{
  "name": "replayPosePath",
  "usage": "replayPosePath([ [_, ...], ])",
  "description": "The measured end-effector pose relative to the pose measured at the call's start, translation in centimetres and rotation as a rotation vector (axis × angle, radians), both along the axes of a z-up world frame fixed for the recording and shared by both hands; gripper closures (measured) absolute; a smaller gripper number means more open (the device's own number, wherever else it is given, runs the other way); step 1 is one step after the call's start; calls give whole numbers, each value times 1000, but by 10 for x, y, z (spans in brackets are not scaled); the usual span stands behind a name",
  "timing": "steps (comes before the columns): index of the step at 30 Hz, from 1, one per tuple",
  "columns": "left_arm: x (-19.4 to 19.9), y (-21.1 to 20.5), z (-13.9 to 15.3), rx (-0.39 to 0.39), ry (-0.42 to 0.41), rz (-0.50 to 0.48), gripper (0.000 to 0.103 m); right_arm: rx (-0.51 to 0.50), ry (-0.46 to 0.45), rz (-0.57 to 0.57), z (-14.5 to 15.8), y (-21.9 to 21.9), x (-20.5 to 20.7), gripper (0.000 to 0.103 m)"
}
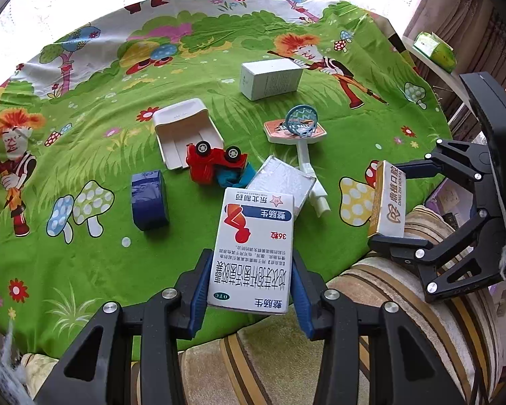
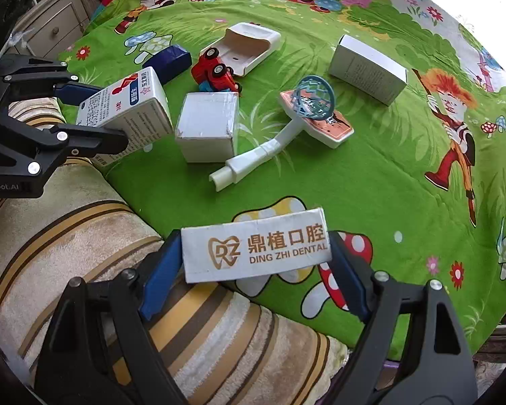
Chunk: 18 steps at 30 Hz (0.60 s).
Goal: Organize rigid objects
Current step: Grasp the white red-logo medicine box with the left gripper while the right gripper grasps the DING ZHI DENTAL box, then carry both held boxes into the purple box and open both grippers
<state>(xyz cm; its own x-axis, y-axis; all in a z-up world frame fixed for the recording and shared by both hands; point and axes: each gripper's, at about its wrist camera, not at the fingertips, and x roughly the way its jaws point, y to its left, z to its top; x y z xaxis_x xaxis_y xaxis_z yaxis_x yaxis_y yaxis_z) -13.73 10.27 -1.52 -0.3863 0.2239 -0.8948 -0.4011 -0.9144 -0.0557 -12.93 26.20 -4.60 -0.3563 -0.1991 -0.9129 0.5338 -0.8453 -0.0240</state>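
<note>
Jaws of the left gripper (image 1: 249,280) are seen in the left wrist view closed on a medicine box (image 1: 254,246), the blue pads pressed against its two long narrow sides near the lower end. It is held above the near edge of the green cartoon cloth (image 1: 84,155), tilted toward the clutter: a white carton (image 1: 280,182) just behind it, a red toy car (image 1: 216,162), a blue box (image 1: 148,199), a toy hoop (image 1: 300,128), a white tray (image 1: 185,135) and a larger white box (image 1: 270,77) farther off. Light cardboard is judged likely, stiff across the edges but easily dented on the broad faces, so the narrow sides are the better hold.

From the right wrist view, the jaws of the right gripper (image 2: 254,260) are set wide around a dental box (image 2: 256,248), taken end to end across its length. The left pad appears to touch; at the right end contact cannot be told for certain, though the box is carried clear of the cloth, over the edge by the striped cushion (image 2: 67,236). A glossy, light carton is judged, prone to slipping under a loose grip.
</note>
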Motion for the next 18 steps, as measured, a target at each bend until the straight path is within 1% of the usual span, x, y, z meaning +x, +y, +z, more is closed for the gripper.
replayPosePath([
  [2,4,5,6,10,15,-6,59,-25,21,-54,9,7,2,18],
  [6,12,21,15,30,34,-35,59,-66,65,-166,26,38,16,18],
  [9,17,37,20,47,43,-62,59,-52,99,-245,35,65,32,18],
  [12,23,56,24,57,46,-97,59,-61,117,-326,44,95,49,18],
  [18,34,98,29,77,45,-171,59,-56,144,-493,49,155,86,18],
])
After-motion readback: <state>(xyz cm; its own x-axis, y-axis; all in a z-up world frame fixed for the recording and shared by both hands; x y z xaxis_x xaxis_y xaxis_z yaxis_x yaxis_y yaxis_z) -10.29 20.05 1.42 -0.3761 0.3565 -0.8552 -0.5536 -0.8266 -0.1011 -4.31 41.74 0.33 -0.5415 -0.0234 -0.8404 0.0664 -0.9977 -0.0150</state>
